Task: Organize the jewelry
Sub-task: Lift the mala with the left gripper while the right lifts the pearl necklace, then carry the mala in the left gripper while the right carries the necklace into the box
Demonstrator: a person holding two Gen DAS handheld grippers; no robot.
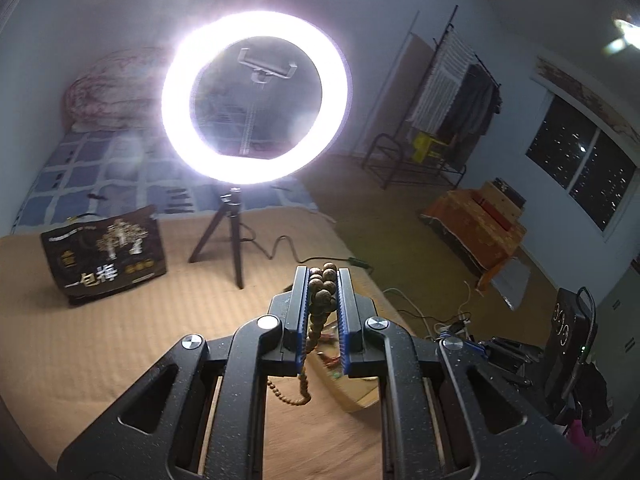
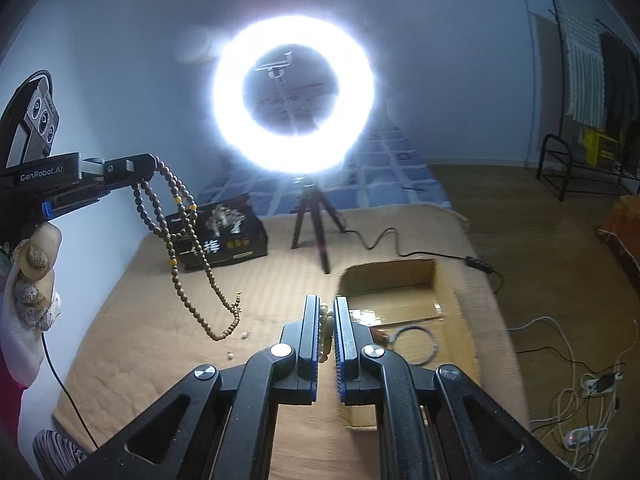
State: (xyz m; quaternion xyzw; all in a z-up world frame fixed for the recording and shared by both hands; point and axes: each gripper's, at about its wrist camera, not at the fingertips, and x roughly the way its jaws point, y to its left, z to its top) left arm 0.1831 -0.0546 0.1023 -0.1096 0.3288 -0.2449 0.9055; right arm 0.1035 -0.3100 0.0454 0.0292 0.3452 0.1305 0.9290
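- The left gripper [image 1: 324,276] pinches a string of brown beads [image 1: 325,286] between its two blue-edged fingers, in the lower middle of the left wrist view.
- In the right wrist view this same gripper [image 2: 148,168] sits at the left edge, and the brown beads [image 2: 182,216] hang down from it in long loops above the tan mat [image 2: 160,320].
- The right gripper [image 2: 327,308] is in the lower middle of its view. Its fingers are pressed close on a pale bead strand [image 2: 326,328].
- An open cardboard box [image 2: 404,304] lies on the mat, just right of the right gripper. A thin ring-shaped bangle [image 2: 412,344] lies inside it.
- A few tiny loose beads [image 2: 236,346] lie on the mat, lower left of the middle.
- A bright ring light [image 2: 294,94] on a small tripod [image 2: 314,220] shines in the upper middle.
- A dark printed bag [image 2: 222,236] stands left of the tripod.
- A gloved hand [image 2: 34,276] shows at the far left edge, under the left gripper.
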